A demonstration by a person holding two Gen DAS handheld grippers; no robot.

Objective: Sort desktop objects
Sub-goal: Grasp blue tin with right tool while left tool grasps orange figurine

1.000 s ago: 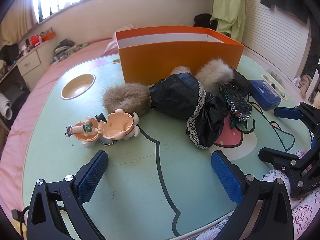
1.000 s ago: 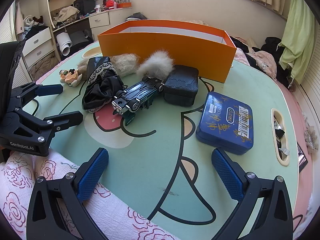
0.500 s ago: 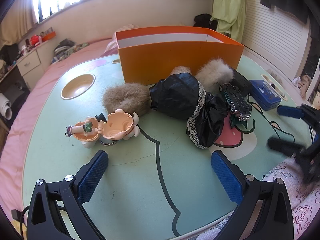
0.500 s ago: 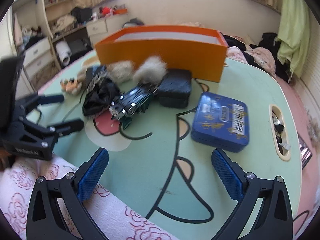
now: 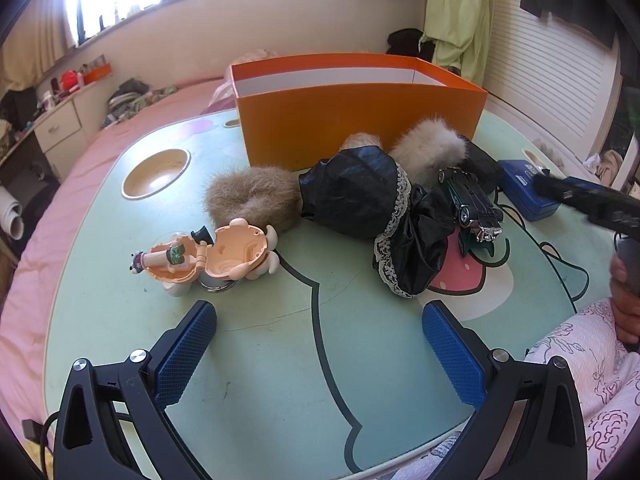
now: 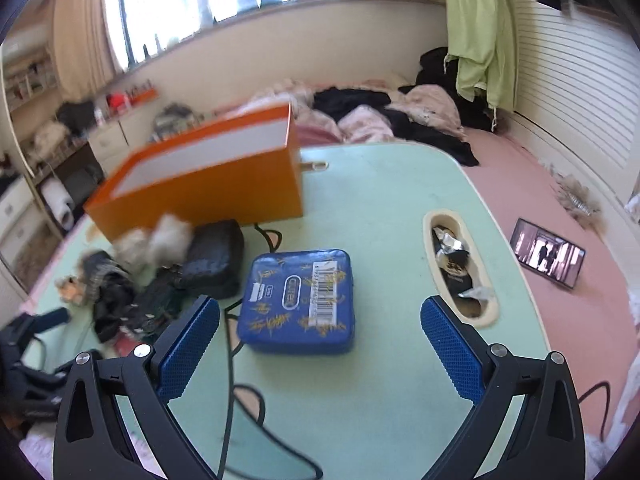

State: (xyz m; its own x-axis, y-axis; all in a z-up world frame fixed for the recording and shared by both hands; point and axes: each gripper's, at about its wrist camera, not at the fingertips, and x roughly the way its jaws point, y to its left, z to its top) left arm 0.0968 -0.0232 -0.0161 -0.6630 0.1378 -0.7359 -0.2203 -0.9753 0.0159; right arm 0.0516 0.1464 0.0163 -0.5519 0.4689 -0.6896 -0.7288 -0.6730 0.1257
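Note:
An open orange box [image 5: 360, 112] stands at the back of the green table [image 5: 280, 380]. In front of it lie a peach toy figure [image 5: 212, 258], a tan fur piece [image 5: 252, 196], a black lace-trimmed cloth [image 5: 372, 204], a white fur piece [image 5: 432, 148] and a dark toy car [image 5: 472, 204]. My left gripper [image 5: 316, 344] is open and empty above bare table near the front edge. My right gripper [image 6: 320, 344] is open and empty, just short of a blue tin [image 6: 300, 300]. A black case [image 6: 216, 260] lies left of the tin.
A round recess [image 5: 156, 172] sits in the table's back left. An oval recess [image 6: 460, 268] holding wrappers lies right of the tin. A black cable [image 6: 230, 380] runs across the table. A phone [image 6: 548, 252] lies on the pink bed beyond the table's right edge.
My right gripper has swung to the right and moved forward, so the blue tin now lies between its fingers' line. The left gripper has stayed still.

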